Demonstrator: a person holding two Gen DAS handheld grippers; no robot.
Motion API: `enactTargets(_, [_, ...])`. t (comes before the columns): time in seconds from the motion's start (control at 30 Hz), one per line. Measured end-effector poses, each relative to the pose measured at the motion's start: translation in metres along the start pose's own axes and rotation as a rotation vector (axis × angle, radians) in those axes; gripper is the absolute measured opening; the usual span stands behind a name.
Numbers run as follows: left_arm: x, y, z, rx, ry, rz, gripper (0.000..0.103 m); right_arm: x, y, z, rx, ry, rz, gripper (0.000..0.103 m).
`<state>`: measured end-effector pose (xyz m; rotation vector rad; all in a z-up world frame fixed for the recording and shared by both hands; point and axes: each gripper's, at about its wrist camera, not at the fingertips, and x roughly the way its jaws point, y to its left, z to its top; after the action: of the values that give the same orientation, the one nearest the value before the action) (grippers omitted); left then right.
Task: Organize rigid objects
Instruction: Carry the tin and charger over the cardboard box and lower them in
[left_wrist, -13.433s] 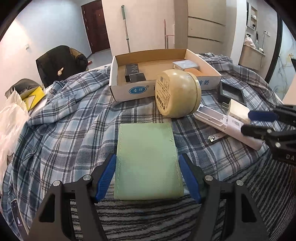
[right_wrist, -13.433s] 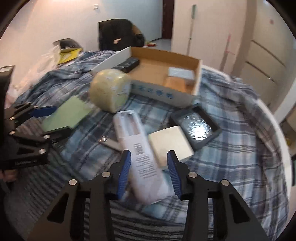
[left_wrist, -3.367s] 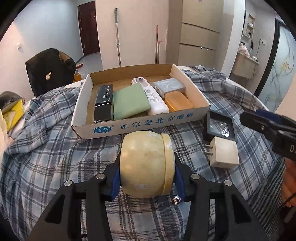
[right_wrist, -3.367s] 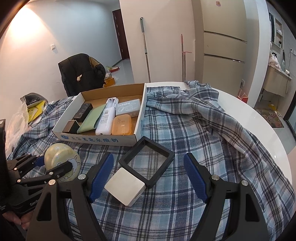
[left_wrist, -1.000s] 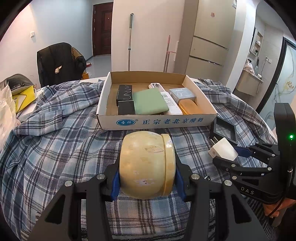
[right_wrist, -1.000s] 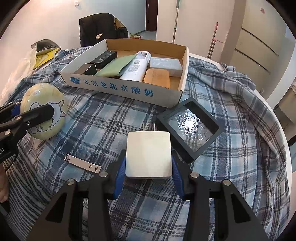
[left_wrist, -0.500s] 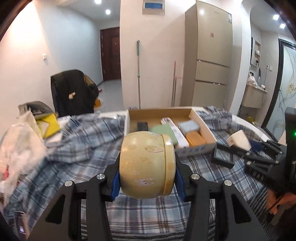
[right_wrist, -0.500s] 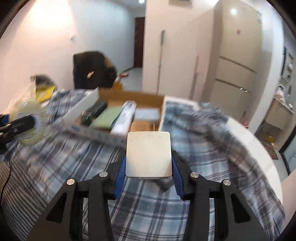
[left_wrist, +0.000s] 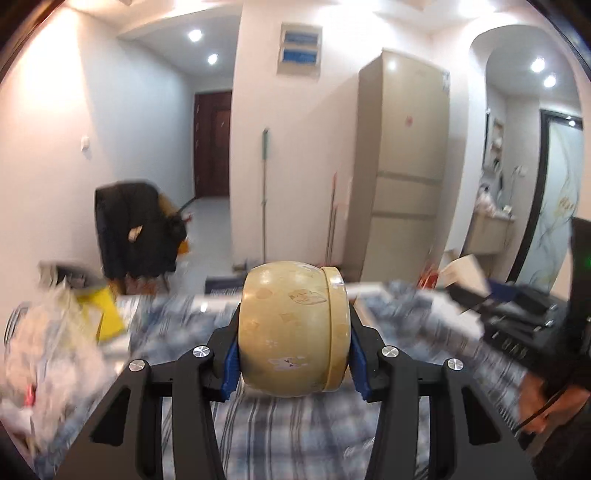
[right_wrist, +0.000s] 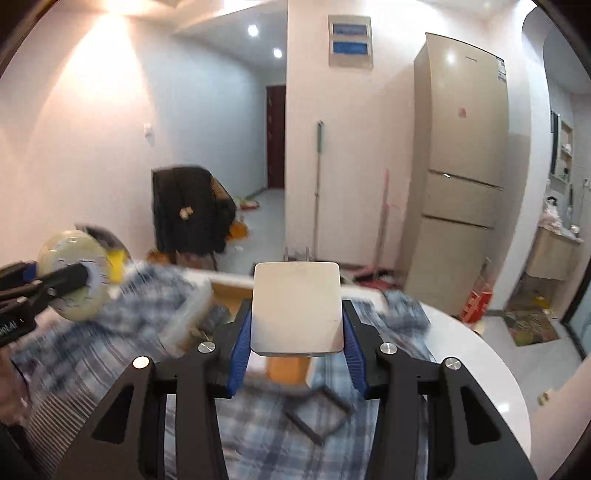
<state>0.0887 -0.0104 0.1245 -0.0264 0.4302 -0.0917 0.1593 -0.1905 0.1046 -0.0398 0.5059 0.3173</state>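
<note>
We note the round cream-yellow lidded tin lying on its side, clamped between the blue pads of the left gripper, lid to the right. It hangs in the air above the blue-and-white plaid cloth, which shows only as blur. From the right wrist view we see the same tin at far left, pinched by the left gripper.

The right gripper is clenched on the flat white square plug adapter, blue pads pressed against its two side edges, broad face up toward the camera. It too is off the cloth. In the left wrist view we make out the adapter at right, blurred, in the right gripper, with a hand below it.

Under the adapter we see the open brown cardboard box, smeared by motion; its contents we cannot tell apart. Nearer the camera a black square frame lies on the plaid cloth, and the white round table edge curves at right.

Beyond: a beige refrigerator, a mop leaning on the wall, a dark coat on a chair, a dark red door.
</note>
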Motion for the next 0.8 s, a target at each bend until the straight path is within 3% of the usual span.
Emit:
enactTargets(0.1, [0.002, -0.007, 0.038, -0.008, -0.085, 0.027, 0.05, 0.01, -0.002, 0.036, 0.074, 0.005, 0.007, 0.043])
enactTargets(0.2, [0.016, -0.008, 0.064, -0.006, -0.167, 0.033, 0.05, 0.029, 0.003, 0.063, 0.052, 0.015, 0.006, 0.043])
enactTargets(0.27, [0.031, -0.009, 0.07, 0.01, -0.165, 0.039, 0.05, 0.045, 0.006, 0.071, 0.038, 0.027, 0.014, 0.043])
enactTargets(0.37, [0.066, -0.007, 0.075, 0.023, -0.113, 0.096, 0.05, 0.077, 0.006, 0.076, 0.06, 0.064, 0.009, 0.043])
enactTargets(0.5, [0.119, 0.003, 0.073, 0.008, -0.026, 0.101, 0.05, 0.112, -0.003, 0.073, 0.079, 0.084, -0.064, 0.043])
enactTargets(0.63, [0.184, 0.021, 0.035, -0.076, 0.101, 0.039, 0.05, 0.147, -0.012, 0.044, 0.117, 0.134, -0.046, 0.043])
enactTargets(0.7, [0.221, 0.019, 0.011, -0.086, 0.223, 0.035, 0.05, 0.176, -0.018, 0.029, 0.135, 0.221, -0.018, 0.043])
enactTargets(0.8, [0.253, 0.009, -0.006, -0.064, 0.288, 0.013, 0.05, 0.206, -0.035, 0.011, 0.231, 0.32, 0.025, 0.043])
